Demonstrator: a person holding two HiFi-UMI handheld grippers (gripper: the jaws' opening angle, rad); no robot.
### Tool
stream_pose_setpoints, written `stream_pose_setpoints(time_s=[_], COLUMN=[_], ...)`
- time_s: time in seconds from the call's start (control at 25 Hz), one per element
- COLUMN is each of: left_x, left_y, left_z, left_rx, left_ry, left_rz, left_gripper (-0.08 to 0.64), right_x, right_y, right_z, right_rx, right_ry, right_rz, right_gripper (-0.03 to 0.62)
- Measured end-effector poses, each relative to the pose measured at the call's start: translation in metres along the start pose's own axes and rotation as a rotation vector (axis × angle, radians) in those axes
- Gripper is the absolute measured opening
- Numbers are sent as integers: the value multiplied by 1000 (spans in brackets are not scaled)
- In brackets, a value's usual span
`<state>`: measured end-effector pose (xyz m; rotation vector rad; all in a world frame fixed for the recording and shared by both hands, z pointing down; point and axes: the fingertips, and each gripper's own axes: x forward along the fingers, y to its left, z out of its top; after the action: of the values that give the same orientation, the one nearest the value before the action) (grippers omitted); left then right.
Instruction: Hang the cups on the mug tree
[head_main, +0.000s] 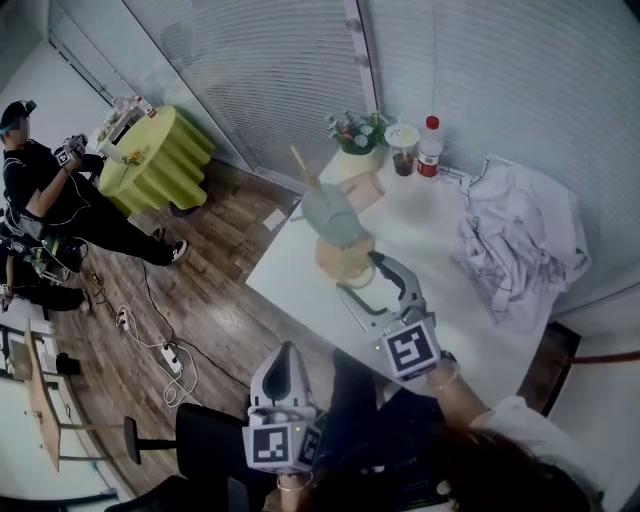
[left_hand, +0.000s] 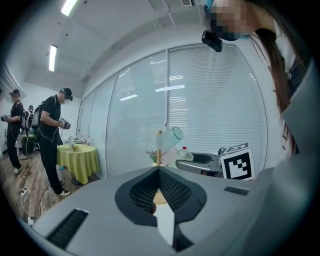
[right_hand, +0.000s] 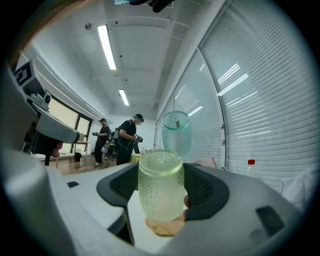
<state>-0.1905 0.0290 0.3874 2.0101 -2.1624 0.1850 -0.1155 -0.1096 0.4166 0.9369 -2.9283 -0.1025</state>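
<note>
- Now my right gripper (head_main: 360, 282) grasps a pale yellow-green glass cup (right_hand: 160, 187) between both pads, close over the wooden base of the mug tree (head_main: 332, 262). I cannot tell if the cup touches the base.
- A blue-green cup (head_main: 330, 215) hangs tilted on the tree, behind the held one.
- My left gripper (left_hand: 159, 172) is clenched with nothing inside, beside the white table (head_main: 440, 260), over the floor.
</note>
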Motion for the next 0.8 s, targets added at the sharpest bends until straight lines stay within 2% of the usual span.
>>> stream_pose_setpoints(time_s=[0.8], left_x=[13], left_y=[2], left_z=[-8], left_rx=[-9], left_ry=[29], left_rz=[-17], left_gripper=[3], right_x=[7], right_y=[-3], right_z=[-20], right_rx=[15], right_ry=[47], right_rz=[-10], right_gripper=[288])
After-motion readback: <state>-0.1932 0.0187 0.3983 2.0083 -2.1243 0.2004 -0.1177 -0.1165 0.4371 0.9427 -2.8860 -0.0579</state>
